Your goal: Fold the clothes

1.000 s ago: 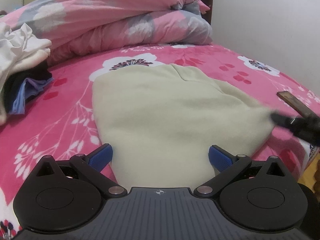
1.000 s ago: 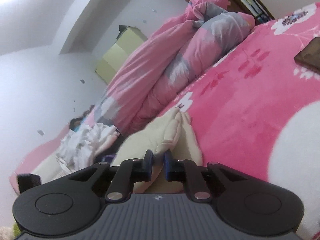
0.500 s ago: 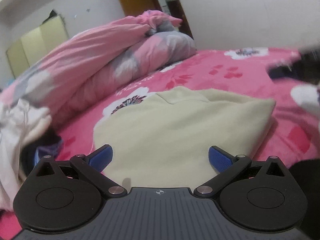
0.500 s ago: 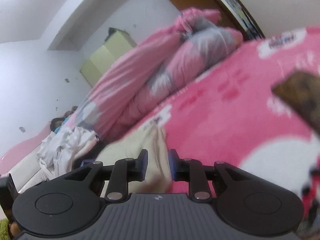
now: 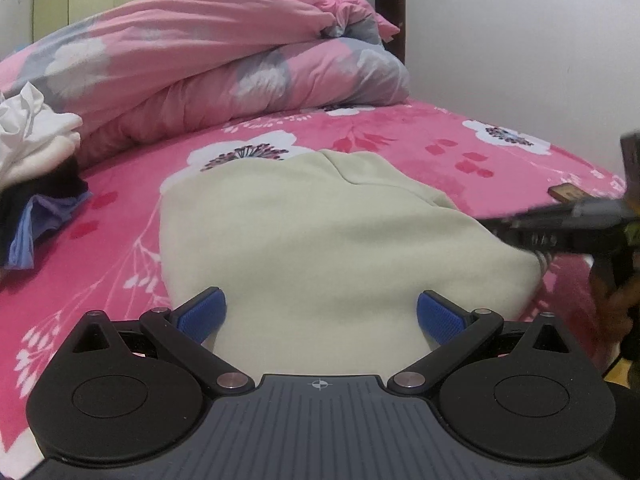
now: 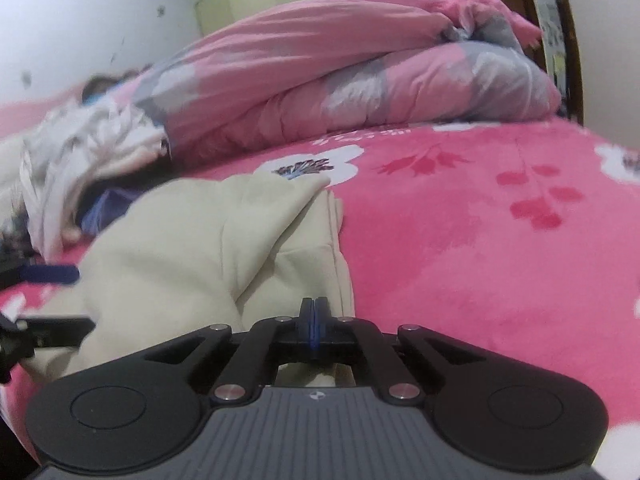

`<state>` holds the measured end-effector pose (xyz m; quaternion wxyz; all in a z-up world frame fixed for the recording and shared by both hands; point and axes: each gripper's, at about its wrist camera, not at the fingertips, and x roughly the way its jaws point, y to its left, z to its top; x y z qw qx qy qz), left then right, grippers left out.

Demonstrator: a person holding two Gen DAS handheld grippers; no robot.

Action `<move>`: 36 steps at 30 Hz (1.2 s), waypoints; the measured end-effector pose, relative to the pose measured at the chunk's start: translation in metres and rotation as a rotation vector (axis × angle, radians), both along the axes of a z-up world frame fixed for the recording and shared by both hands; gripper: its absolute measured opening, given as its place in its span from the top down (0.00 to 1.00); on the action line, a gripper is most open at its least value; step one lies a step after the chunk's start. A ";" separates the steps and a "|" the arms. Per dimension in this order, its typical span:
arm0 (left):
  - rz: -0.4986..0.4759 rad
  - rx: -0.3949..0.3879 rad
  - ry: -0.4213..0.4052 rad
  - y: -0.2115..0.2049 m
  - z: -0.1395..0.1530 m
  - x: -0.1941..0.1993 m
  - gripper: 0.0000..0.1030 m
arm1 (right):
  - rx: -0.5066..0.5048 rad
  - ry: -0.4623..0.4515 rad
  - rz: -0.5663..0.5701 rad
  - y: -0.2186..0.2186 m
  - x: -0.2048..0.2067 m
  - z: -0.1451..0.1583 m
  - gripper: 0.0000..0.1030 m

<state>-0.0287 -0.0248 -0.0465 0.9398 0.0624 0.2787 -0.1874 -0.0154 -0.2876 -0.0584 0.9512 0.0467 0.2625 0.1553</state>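
Our left tool (image 5: 320, 312) has its two blue pads wide apart and holds nothing; it hovers at the near edge of the folded cream fleece garment (image 5: 320, 232), with one pad over each near corner area of it. Our right tool (image 6: 315, 314) has just closed, and its blue pads now meet with no gap. In the right wrist view we cannot tell if a thin layer of cloth is caught between them; the cream cloth lies directly beyond and under its tips. In the left wrist view this right tool (image 5: 560, 228) appears blurred at the right edge of the garment.

We see the cream garment in the middle of the bed, on the bright pink blanket with white flowers (image 5: 460, 160). Its surface looks flat from the left wrist view, while from the right wrist view its right side shows several stacked layers and a diagonal fold.

Far behind it lies a rolled pink and grey floral quilt (image 5: 224, 64). To the left, well apart from the garment, is a pile of white, black and blue clothes (image 5: 36, 160). Near the right edge of the bed lies a small brown object (image 5: 564, 193), which we cannot identify.
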 end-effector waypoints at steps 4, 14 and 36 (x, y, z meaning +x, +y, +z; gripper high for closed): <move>-0.003 -0.006 -0.005 0.000 0.000 0.001 0.00 | -0.024 -0.085 -0.017 -0.001 0.010 0.036 1.00; -0.020 -0.022 -0.006 0.005 -0.001 0.000 0.00 | -0.025 0.070 -0.080 -0.003 0.073 0.022 0.87; -0.031 -0.048 -0.030 0.009 -0.004 -0.003 0.00 | 0.551 0.354 -0.067 -0.048 0.169 0.027 0.67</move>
